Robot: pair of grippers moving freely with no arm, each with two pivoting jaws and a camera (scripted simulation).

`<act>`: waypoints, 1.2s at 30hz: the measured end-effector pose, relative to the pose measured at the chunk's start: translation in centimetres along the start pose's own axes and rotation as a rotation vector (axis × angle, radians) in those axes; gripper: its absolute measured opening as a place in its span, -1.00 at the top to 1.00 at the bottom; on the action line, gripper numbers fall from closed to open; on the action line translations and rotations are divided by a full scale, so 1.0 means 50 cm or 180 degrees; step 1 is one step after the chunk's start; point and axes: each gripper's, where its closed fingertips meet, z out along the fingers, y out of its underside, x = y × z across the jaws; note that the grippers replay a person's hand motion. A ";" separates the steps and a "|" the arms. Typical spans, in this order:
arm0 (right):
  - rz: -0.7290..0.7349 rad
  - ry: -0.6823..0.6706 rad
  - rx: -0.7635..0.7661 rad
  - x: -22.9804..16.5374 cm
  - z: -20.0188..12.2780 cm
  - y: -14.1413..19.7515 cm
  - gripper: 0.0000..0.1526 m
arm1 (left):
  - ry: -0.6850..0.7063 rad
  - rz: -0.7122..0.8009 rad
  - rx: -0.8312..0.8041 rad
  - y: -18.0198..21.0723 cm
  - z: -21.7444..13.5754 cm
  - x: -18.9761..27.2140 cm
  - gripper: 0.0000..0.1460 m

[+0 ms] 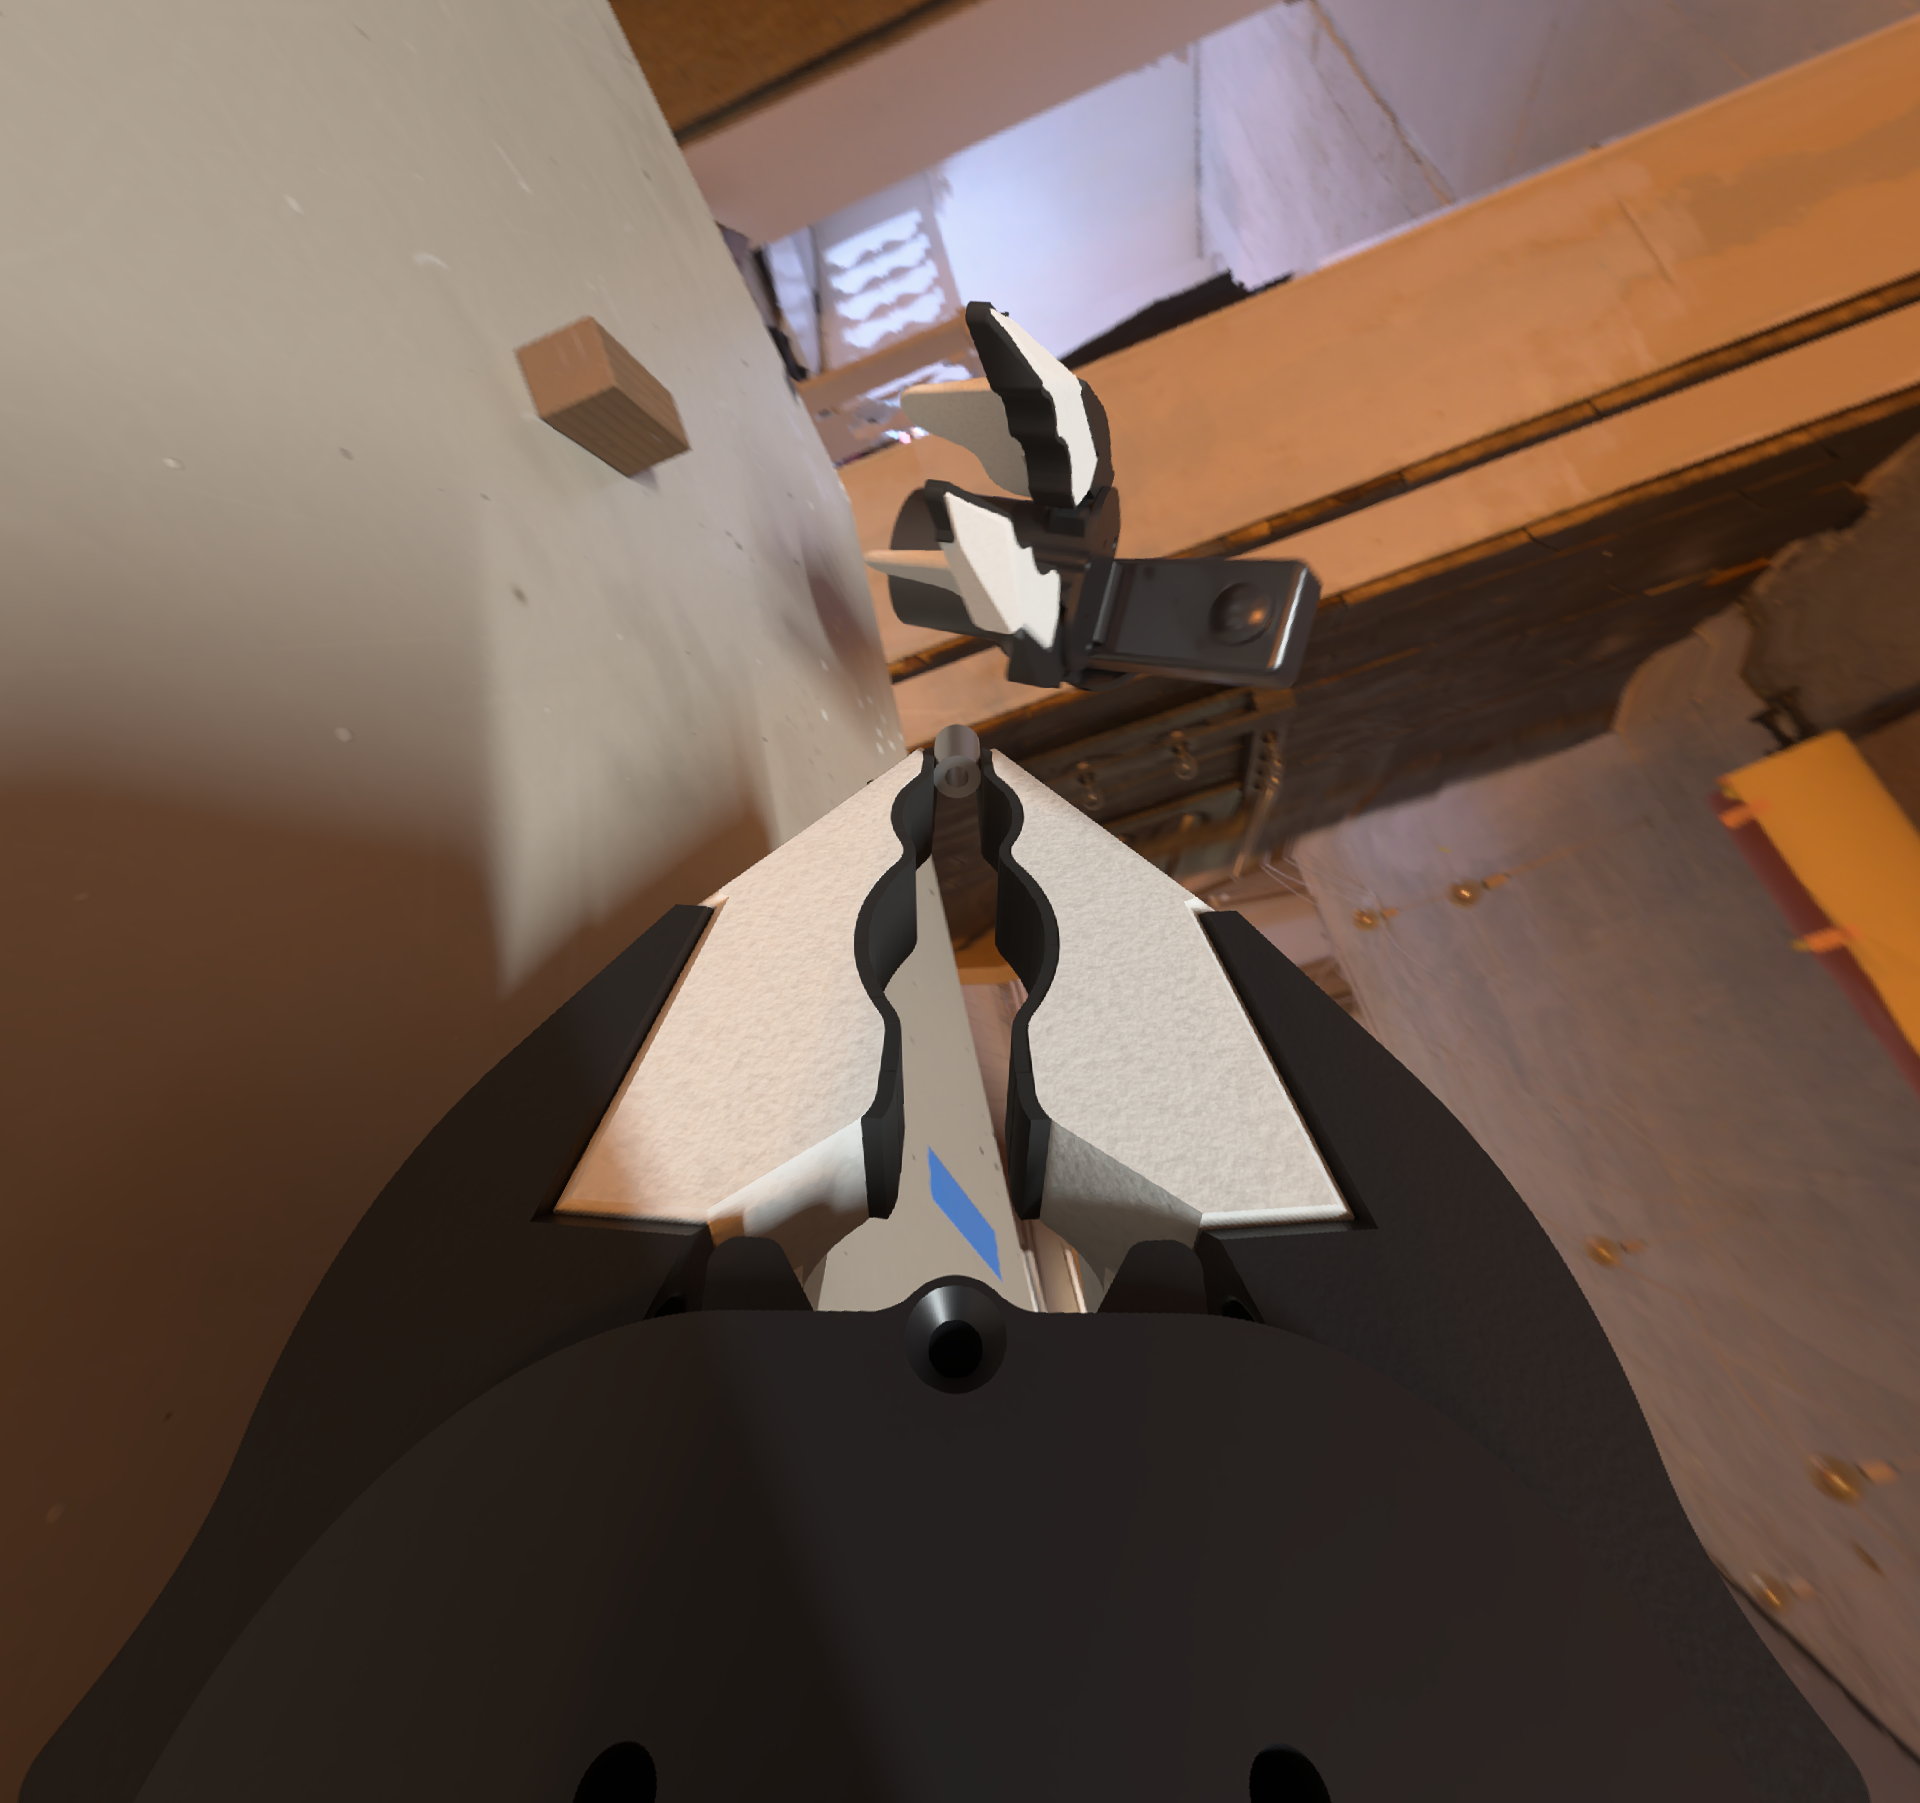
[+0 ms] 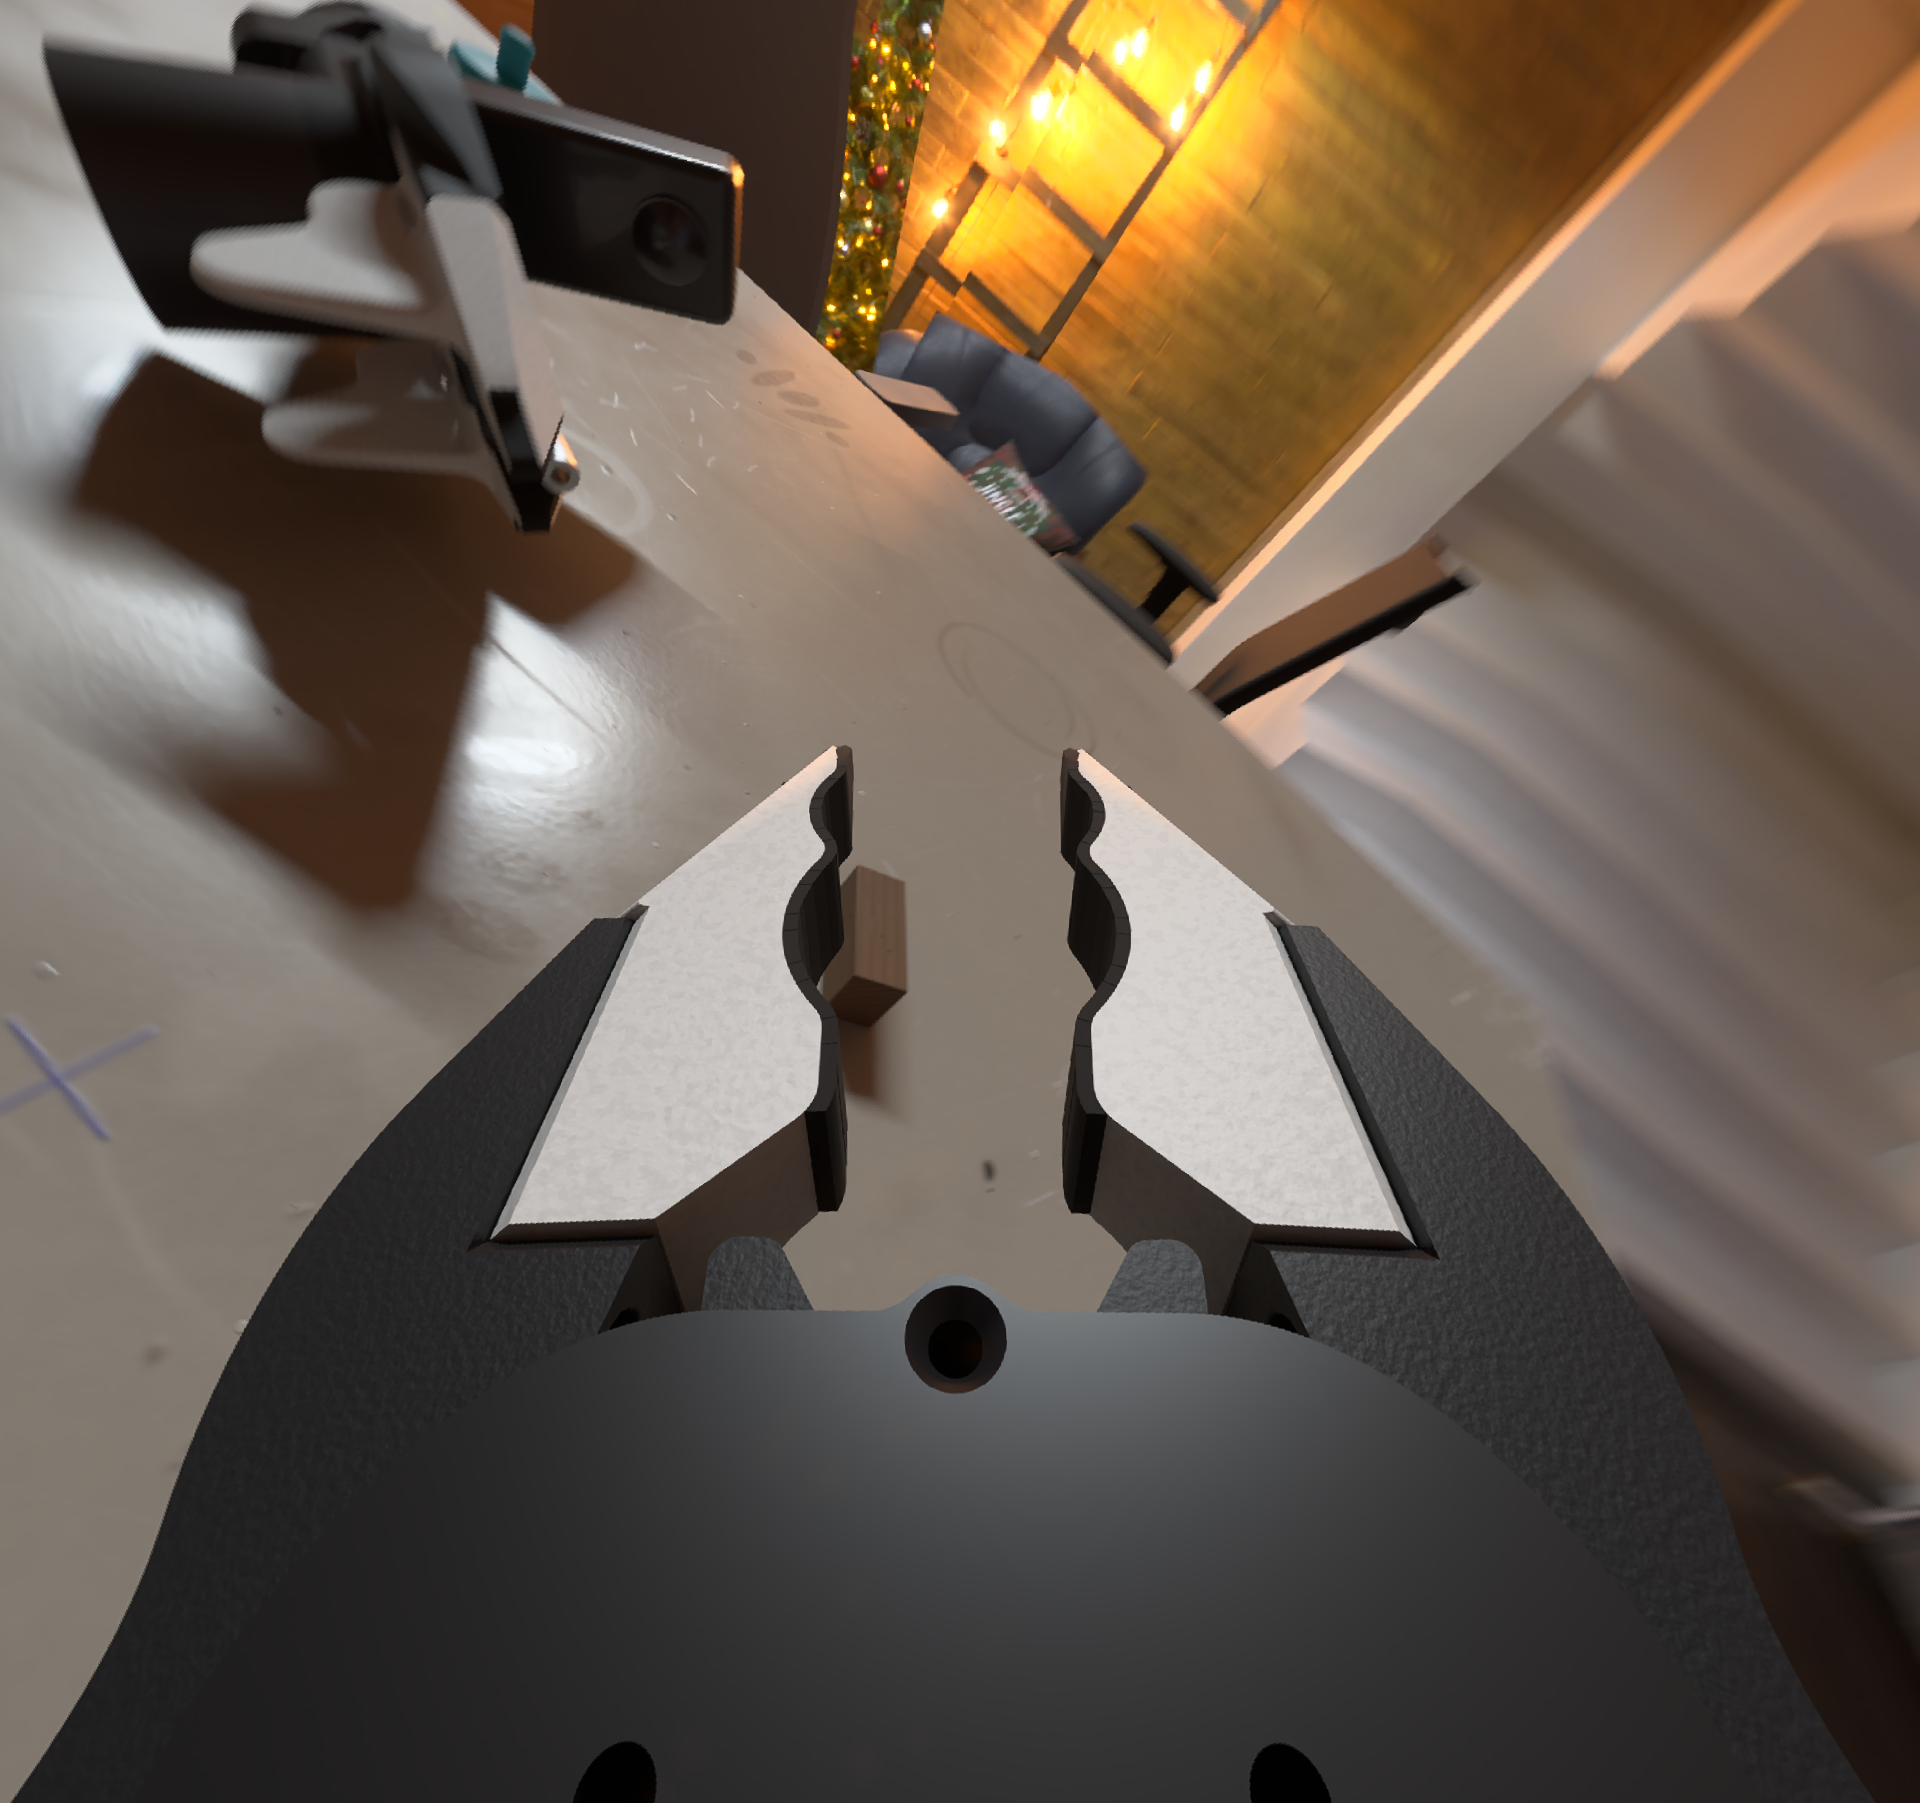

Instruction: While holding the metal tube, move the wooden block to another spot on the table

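Observation:
My left gripper (image 1: 956, 768) is shut on the small grey metal tube (image 1: 954, 751), whose end pokes out past its fingertips. The wooden block (image 1: 603, 397) lies on the beige table (image 1: 312, 247), off to the left of it. In the right wrist view my right gripper (image 2: 958, 777) is open and empty, hovering low over the table (image 2: 675, 673). The block (image 2: 875, 943) shows between its fingers, close to the left finger, which hides part of it. The left gripper (image 2: 545, 496) with the tube (image 2: 562, 475) hangs at the upper left. The right gripper (image 1: 914, 480) also shows in the left wrist view.
A blue cross mark (image 2: 62, 1078) is on the table at the left. The table's edge (image 2: 1143, 652) runs diagonally just beyond the right gripper. Past it are a dark sofa (image 2: 1029, 444), a lit Christmas tree (image 2: 883, 143) and a dark panel (image 2: 707, 39).

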 end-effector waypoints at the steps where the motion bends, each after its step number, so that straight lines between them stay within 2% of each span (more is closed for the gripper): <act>1: 0.0272 -0.0056 -0.0027 0.004 0.002 0.007 0.48 | -0.0075 0.0013 0.0047 -0.003 -0.001 -0.005 0.91; 4: 0.0826 -0.0256 -0.0243 0.005 0.010 0.035 0.48 | -0.0265 0.0123 0.0100 -0.004 0.001 -0.016 0.91; 13: 0.1490 -0.0774 -0.1203 -0.053 0.040 0.102 0.47 | -0.0172 0.0064 0.0109 -0.005 0.001 -0.014 0.91; 17: 0.1236 -0.0810 -0.1528 -0.062 0.056 0.127 0.35 | -0.0183 0.0107 0.0059 -0.001 0.003 -0.013 0.91; 22: 0.1380 -0.0914 -0.1596 -0.064 0.064 0.135 0.53 | -0.0144 0.0093 0.0059 -0.001 0.002 -0.010 0.91; 27: 0.1549 -0.1087 -0.1815 -0.063 0.070 0.148 0.58 | -0.0117 0.0096 0.0044 0.001 0.003 -0.009 0.91; 30: 0.1351 -0.1124 -0.1959 -0.055 0.075 0.154 0.79 | -0.0099 0.0094 0.0032 0.002 0.003 -0.007 0.91; 32: 0.1299 -0.1268 -0.2146 -0.053 0.075 0.154 0.79 | -0.0083 0.0085 0.0030 0.002 0.003 -0.006 0.91; 36: 0.0841 -0.1614 -0.2740 -0.037 0.046 0.158 0.79 | -0.0046 0.0080 0.0033 0.002 0.002 -0.004 0.91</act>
